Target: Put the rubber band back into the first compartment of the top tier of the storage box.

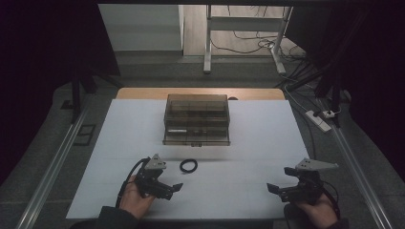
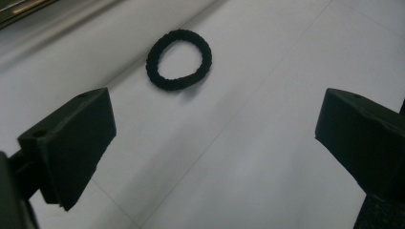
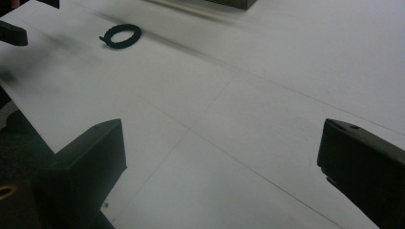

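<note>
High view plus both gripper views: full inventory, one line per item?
hair tie: 1, black, flat on the white sheet just ahead of the left gripper, untouched
drawer box: 1, smoky clear plastic, mid-table behind the hair tie
white sheet: 1, white, covers the tabletop
power strip: 1, white, floor at right of the table
metal stand: 1, pale grey, floor behind the table
left gripper: 1, black, near left edge, jaws apart, empty
right gripper: 1, black, near right edge, jaws apart, empty
hands: 2, one on each gripper
</note>
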Demonstrator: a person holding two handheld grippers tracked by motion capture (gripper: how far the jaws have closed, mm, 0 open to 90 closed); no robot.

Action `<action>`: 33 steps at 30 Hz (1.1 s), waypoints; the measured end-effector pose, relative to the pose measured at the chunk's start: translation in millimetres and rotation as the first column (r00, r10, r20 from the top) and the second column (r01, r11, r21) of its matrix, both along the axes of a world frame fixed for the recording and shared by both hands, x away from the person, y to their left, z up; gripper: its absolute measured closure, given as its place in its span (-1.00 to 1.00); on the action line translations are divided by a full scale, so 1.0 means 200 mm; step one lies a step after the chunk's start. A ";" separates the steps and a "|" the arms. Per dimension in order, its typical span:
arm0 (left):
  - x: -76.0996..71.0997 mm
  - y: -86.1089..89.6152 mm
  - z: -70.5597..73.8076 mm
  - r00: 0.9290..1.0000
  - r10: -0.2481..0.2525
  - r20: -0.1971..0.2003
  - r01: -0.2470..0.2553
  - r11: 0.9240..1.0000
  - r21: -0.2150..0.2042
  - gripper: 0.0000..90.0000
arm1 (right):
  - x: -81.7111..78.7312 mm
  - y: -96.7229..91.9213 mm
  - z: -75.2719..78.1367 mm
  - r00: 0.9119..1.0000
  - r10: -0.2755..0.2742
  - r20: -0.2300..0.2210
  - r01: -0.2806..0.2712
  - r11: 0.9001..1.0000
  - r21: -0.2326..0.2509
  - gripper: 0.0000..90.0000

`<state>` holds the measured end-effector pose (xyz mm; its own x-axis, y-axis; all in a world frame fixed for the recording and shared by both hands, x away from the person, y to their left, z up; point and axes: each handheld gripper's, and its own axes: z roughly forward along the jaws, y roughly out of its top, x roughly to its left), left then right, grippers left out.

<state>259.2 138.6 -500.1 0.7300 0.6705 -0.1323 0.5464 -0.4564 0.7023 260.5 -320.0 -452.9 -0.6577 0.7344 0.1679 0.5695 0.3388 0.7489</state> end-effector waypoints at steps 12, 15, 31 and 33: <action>0.05 -0.06 -0.02 0.999 -0.038 -0.020 0.038 0.999 -0.002 -1.00 | 0.00 0.00 0.00 1.000 0.004 -0.003 -0.004 1.000 0.000 -0.94; 0.06 -0.09 -0.02 0.999 -0.044 -0.014 0.044 0.999 0.011 -1.00 | 0.00 0.00 0.00 1.000 0.004 -0.003 -0.004 1.000 0.000 -0.94; 0.16 -0.20 -0.06 0.995 -0.095 -0.023 0.095 0.995 0.014 -1.00 | 0.00 0.00 0.00 1.000 0.007 -0.004 -0.007 1.000 0.000 -0.94; 0.17 -0.21 -0.07 0.995 -0.101 -0.025 0.102 0.995 0.018 -1.00 | 0.00 0.00 0.00 1.000 0.007 -0.004 -0.007 1.000 0.000 -0.94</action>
